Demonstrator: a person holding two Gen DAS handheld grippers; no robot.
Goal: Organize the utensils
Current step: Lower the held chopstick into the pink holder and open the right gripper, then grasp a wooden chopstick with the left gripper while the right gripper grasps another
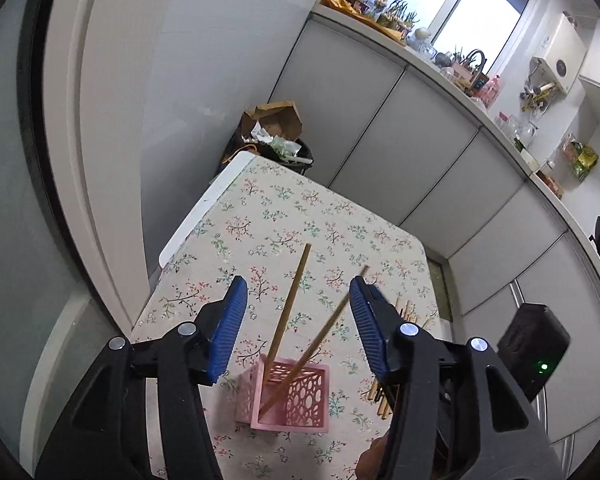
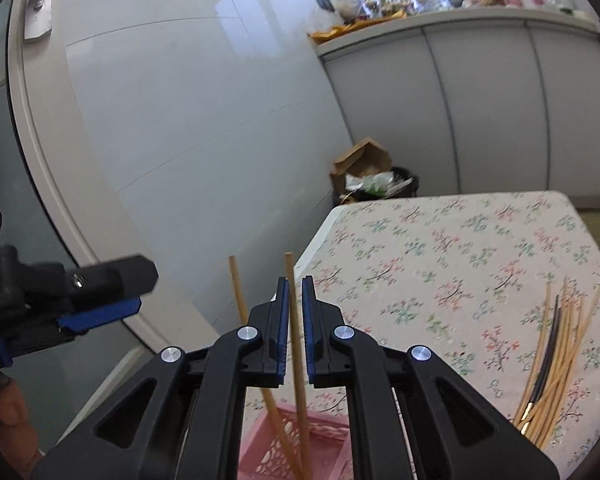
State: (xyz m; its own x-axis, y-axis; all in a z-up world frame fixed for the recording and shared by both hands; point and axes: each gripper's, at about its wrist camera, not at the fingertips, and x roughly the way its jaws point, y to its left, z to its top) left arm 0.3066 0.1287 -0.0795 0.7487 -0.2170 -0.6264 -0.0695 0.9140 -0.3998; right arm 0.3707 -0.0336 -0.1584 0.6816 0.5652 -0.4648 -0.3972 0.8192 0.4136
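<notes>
- Left gripper [image 1: 298, 312] jaws apart, nothing pinched.
- Right gripper [image 2: 295, 316] clamped on chopstick [image 2: 298, 344].
- Two chopsticks standing in pink basket [image 1: 296, 400]; loose pile [image 2: 556, 364] on tablecloth [image 2: 440, 248].

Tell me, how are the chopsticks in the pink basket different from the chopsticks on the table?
The basket chopsticks are only two; the table chopsticks are a bunch. The basket chopsticks stand leaning in the pink basket; the table chopsticks lie flat. The basket chopsticks are both pale wood; the table chopsticks include a dark one. All are long, thin sticks.
</notes>
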